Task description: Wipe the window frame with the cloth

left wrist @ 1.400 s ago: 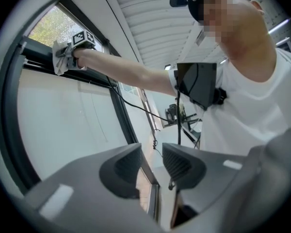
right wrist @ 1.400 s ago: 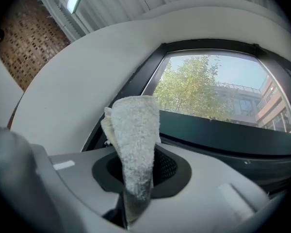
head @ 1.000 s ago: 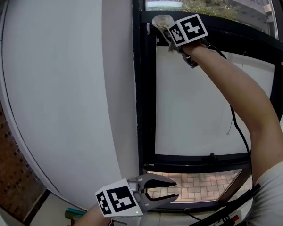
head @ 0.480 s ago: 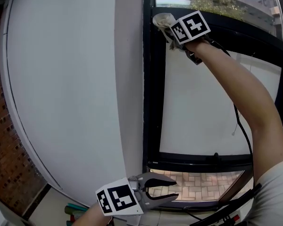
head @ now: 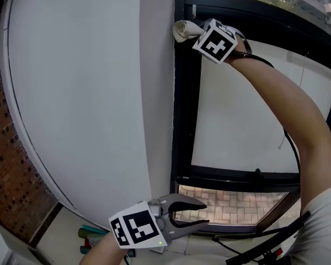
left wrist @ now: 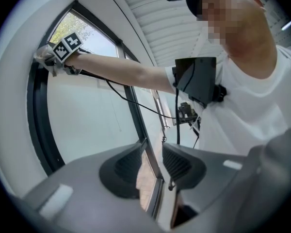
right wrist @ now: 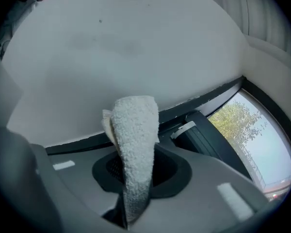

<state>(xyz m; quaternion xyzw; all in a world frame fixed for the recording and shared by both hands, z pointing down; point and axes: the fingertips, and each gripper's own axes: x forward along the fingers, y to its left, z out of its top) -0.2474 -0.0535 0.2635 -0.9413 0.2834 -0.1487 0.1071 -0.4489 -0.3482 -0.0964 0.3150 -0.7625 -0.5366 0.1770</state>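
Note:
A beige terry cloth [head: 183, 30] is bunched at the tip of my right gripper [head: 191, 31], which is shut on it high up. The cloth presses on the left upright of the black window frame [head: 182, 120], near its upper corner beside the white wall. In the right gripper view the cloth [right wrist: 134, 144] stands up between the jaws of the right gripper [right wrist: 136, 176], in front of the frame [right wrist: 211, 97]. My left gripper [head: 201, 213] hangs low by the frame's bottom corner, open with nothing in it. The left gripper view shows its jaws apart [left wrist: 150, 165] and the cloth [left wrist: 42, 57] far up.
A white wall [head: 83, 104] fills the left side, with a brick strip [head: 11, 170] at the far left. A black cable [head: 289, 148] hangs along my right arm. Paving stones [head: 231, 200] show through the lower pane. Some coloured items [head: 88, 236] lie on the floor.
My right gripper has carried the cloth left, from the horizontal bar onto the frame's left upright, and its marker cube has turned. The left gripper has stayed low and open.

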